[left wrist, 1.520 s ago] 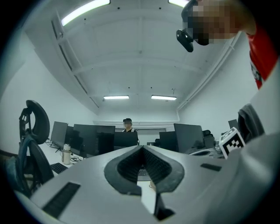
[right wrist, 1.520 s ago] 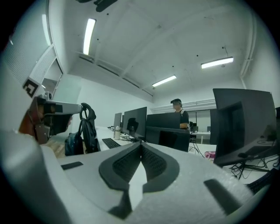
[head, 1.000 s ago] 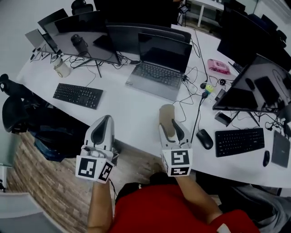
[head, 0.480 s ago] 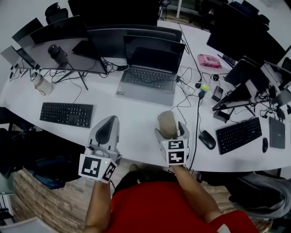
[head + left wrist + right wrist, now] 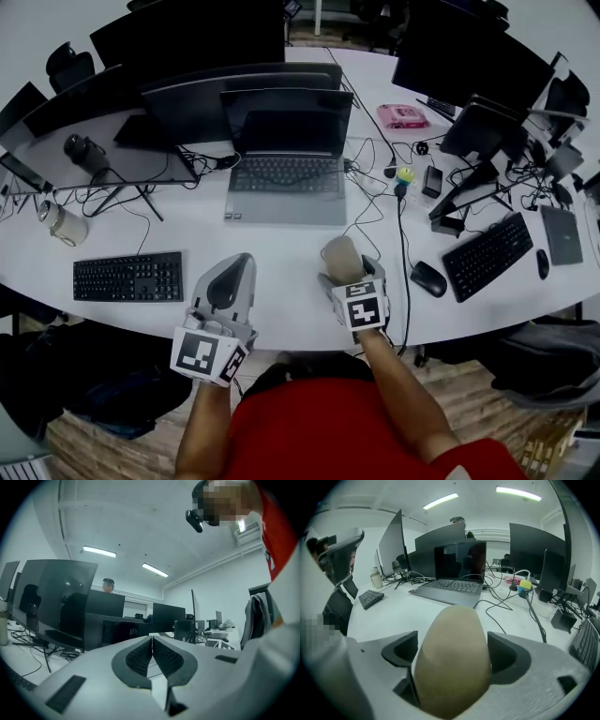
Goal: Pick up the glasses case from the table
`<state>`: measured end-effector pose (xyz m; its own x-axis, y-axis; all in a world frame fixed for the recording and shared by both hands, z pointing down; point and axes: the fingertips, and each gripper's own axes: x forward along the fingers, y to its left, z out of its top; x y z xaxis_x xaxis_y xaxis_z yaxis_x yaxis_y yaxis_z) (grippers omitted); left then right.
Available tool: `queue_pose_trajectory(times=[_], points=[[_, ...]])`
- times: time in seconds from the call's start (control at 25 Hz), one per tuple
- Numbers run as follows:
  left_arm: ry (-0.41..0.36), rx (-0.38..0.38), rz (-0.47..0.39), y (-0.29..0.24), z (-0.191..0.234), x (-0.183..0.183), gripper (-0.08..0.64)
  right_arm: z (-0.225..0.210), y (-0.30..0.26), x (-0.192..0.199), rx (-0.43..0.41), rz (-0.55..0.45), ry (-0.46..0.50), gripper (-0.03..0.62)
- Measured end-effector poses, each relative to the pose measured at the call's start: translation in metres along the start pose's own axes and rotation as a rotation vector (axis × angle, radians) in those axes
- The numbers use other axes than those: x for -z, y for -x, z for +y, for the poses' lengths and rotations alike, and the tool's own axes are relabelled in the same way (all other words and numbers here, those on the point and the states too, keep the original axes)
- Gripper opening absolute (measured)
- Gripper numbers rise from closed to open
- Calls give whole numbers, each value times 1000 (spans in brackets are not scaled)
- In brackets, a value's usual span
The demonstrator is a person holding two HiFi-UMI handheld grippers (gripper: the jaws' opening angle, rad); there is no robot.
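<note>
Ahead of the right gripper (image 5: 349, 274), the head view shows the beige glasses case (image 5: 341, 255), closed, its content hidden. It seems to rest on the white table (image 5: 281, 246).

Left gripper view: the left gripper (image 5: 152, 645) has its jaws together and empty, probably only waiting.

Right gripper view: the jaws are opening with the case between them, seemingly not pressed.

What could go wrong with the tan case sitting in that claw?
1. The right claw has its jaws opening with the glasses case between them, so the case may slip out and tip over.
2. The case is near the front edge of the table, so a loose case might roll off.
3. A black cable runs close beside it and could get snagged on the next grab.
</note>
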<state>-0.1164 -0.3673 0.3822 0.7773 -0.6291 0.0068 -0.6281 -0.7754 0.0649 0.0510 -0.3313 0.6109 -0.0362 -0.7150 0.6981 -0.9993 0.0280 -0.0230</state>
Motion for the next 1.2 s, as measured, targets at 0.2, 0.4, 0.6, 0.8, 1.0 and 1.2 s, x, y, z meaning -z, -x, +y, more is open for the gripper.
queue_pose_trajectory(times=[0.2,0.4,0.6,0.8,1.0,1.2], points=[[1,20,3,1,-1,0,11,-2,-4,9,23,34,3,423],[0,9,0,6,-1,-2,11,-1,-5,6,29,27,17,411],[-7,5,-9,10,-8,-8,11,2,3,-1,21,-11,22,402],[-14,5,-22,11,-18,-14,11,1,29,-20,-12,-87,13,399],[-19,18,-33,7,-30,-18,11,4,66,-53,-46,-187,19,397],[-25,37,-52,0,-45,-27,11,11,108,-82,-84,-282,43,397]])
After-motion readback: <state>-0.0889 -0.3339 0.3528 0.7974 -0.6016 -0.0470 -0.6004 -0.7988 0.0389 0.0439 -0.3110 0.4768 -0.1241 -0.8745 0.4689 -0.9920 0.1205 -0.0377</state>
